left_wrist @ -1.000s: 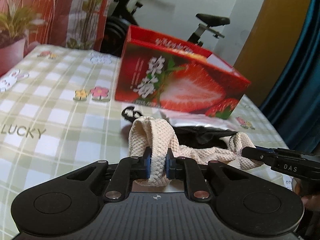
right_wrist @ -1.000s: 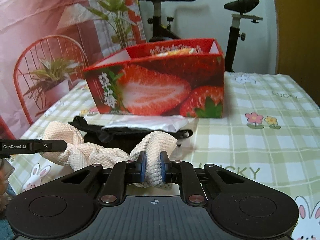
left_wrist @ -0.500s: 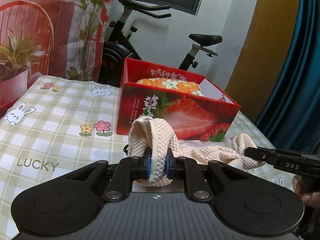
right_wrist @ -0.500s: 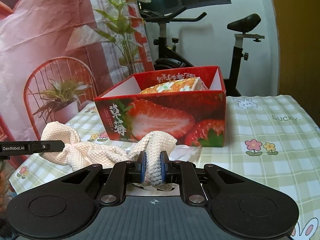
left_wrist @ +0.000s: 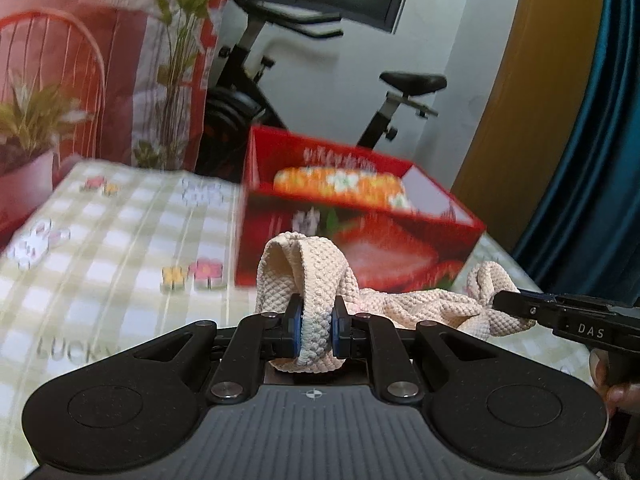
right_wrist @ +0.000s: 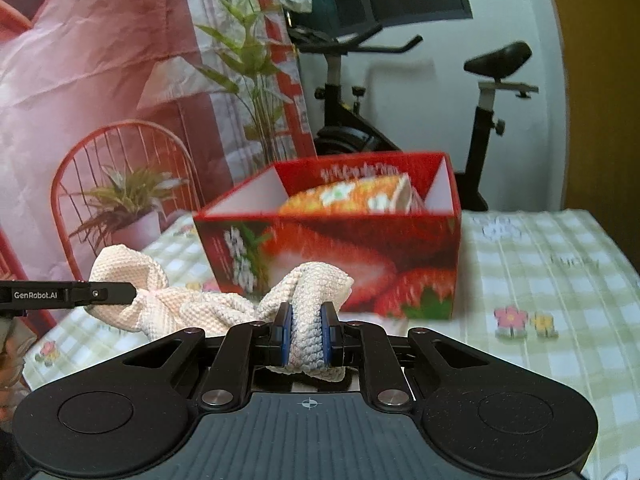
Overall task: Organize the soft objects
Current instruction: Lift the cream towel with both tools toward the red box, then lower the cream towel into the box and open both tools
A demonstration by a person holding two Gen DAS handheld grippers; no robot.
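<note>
A cream knitted cloth (left_wrist: 424, 306) hangs stretched between both grippers above the checked tablecloth. My left gripper (left_wrist: 316, 326) is shut on one bunched end of it. My right gripper (right_wrist: 306, 334) is shut on the other end of the cloth (right_wrist: 200, 308). In the left wrist view the right gripper (left_wrist: 516, 304) reaches in from the right edge; in the right wrist view the left gripper (right_wrist: 128, 294) comes in from the left. Behind the cloth stands an open red strawberry-print box (left_wrist: 360, 236), box (right_wrist: 332, 236), with an orange flowered item (right_wrist: 348, 198) inside.
The checked tablecloth (left_wrist: 120, 240) with flower and rabbit prints covers the table (right_wrist: 560, 280). Behind it stand an exercise bike (right_wrist: 400, 112), a red wire chair with a potted plant (right_wrist: 128, 204), and a blue curtain (left_wrist: 592, 140) at the right.
Both grippers have risen with the cream cloth, lifting it off the table. The dark item and the silver bag under it have dropped out of sight, and the box interior now shows.
</note>
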